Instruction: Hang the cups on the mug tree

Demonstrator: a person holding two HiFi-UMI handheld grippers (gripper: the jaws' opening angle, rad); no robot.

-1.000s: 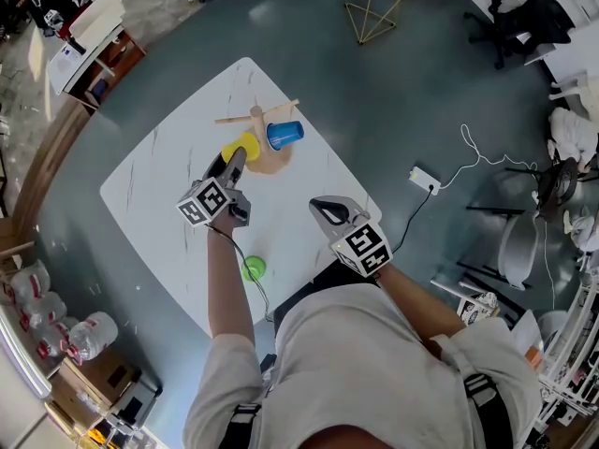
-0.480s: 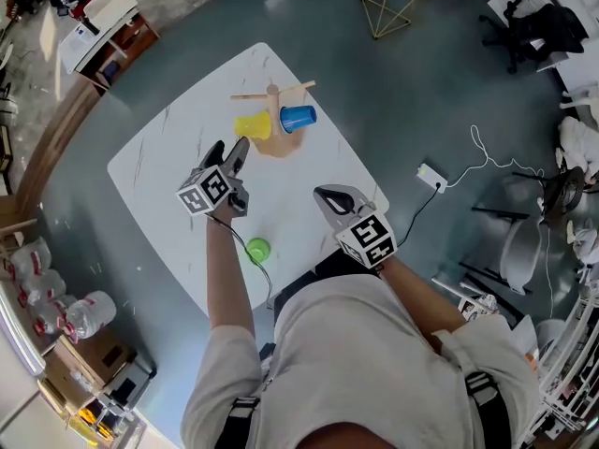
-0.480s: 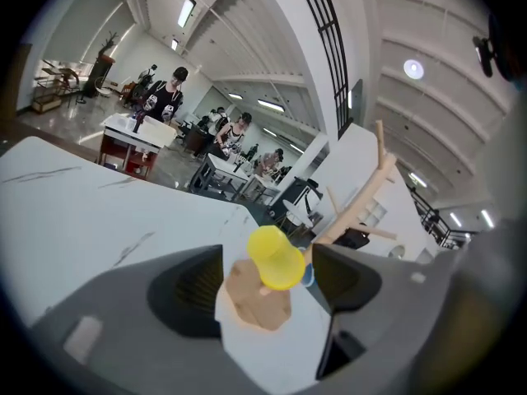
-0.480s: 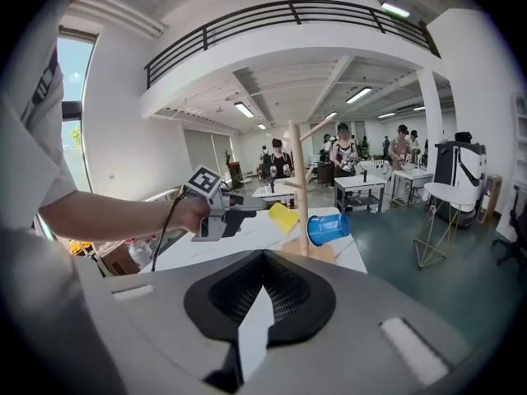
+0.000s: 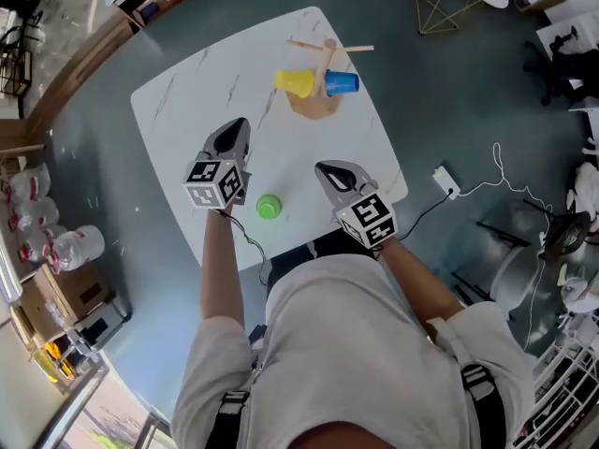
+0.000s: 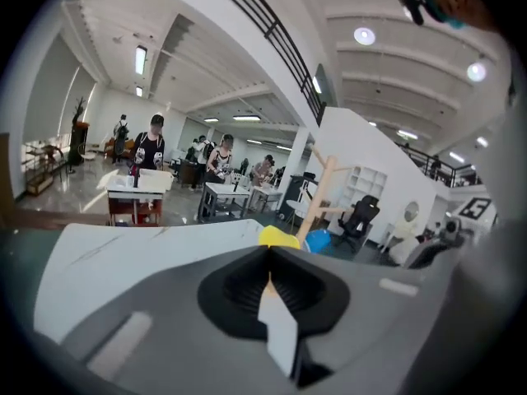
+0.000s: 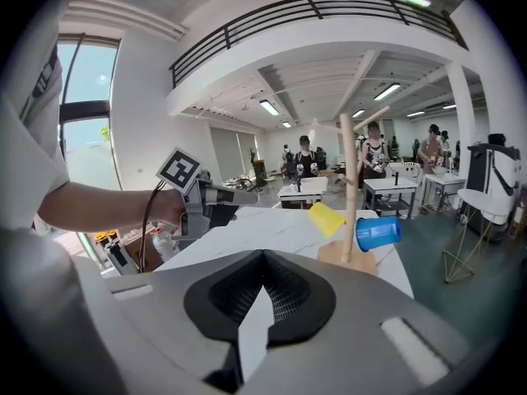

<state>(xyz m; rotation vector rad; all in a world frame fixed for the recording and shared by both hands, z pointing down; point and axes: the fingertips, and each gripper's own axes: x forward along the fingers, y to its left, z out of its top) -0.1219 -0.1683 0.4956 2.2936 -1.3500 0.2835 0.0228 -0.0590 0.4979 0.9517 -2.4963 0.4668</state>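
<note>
The left tool (image 5: 234, 131) has just been closing, and its jaws are now shut with nothing between them. The right tool (image 5: 329, 170) is shut too and holds nothing. Both hang over the white counter (image 5: 187, 101), near the person. A green cup (image 5: 270, 207) sits on the counter between them. At the far end stands the mug tree (image 5: 326, 59), with a yellow cup (image 5: 294, 82) on one side and a blue cup (image 5: 342, 83) on the other.

Pretty bright and even, with ceiling strip lights (image 7: 268, 107) above and a glary tall window (image 7: 82, 81) left of the right gripper (image 7: 263, 257). Both gripper views bend hard with black corners, and the left gripper (image 6: 268, 253) looks smeared up close.
</note>
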